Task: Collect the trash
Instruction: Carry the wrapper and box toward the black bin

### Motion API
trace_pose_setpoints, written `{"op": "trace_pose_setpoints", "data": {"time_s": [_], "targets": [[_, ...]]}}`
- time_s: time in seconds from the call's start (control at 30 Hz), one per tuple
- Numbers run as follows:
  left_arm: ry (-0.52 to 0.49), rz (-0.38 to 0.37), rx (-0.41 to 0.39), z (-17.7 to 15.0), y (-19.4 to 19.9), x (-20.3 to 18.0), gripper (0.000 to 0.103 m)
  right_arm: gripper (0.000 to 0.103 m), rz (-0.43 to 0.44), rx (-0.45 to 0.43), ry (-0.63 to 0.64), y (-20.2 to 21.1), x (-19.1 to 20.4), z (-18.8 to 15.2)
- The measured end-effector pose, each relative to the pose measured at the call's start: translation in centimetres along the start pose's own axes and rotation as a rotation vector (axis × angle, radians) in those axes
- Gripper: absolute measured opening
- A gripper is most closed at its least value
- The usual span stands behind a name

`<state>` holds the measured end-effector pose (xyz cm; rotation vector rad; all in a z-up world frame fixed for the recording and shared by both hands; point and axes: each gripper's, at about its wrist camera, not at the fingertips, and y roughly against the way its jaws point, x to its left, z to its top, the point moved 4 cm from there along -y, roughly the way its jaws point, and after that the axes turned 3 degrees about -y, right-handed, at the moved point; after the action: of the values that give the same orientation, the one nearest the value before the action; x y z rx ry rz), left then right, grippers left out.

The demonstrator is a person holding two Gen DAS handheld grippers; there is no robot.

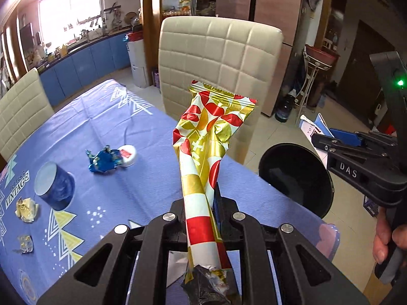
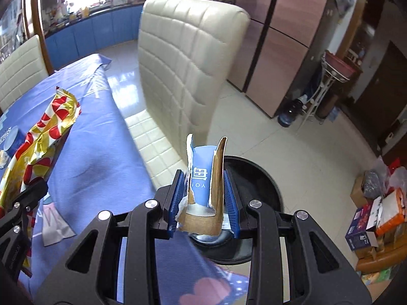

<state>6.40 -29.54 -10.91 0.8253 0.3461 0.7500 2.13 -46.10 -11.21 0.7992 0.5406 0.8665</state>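
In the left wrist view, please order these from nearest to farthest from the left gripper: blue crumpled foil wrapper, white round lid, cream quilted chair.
1. Blue crumpled foil wrapper, left on the table.
2. White round lid, touching behind it.
3. Cream quilted chair, beyond the table.

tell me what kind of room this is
Most likely a home dining area open to a kitchen: a table with padded chairs, a kitchen counter under a window, and a tall fridge.

The left gripper [image 1: 203, 203] is squeezed tight on something. The right gripper [image 2: 204, 198] pinches something too, held by a hand [image 1: 386, 244].
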Motion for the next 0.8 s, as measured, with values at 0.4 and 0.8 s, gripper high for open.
{"op": "trace_pose_setpoints", "data": {"time_s": [0.4,0.8], "targets": [[-0.029,-0.029,0.001,1.7,-1.1,-3.6,0.012,0.035,-0.037,-0.007,-0.047,-1.0,-5.1,0.7],[-0.048,-0.042,-0.002,2.4,-1.4,-5.2,0.012,0.039,-0.057,-0.006,-0.093,-1.5,-7.7,0.8]]}}
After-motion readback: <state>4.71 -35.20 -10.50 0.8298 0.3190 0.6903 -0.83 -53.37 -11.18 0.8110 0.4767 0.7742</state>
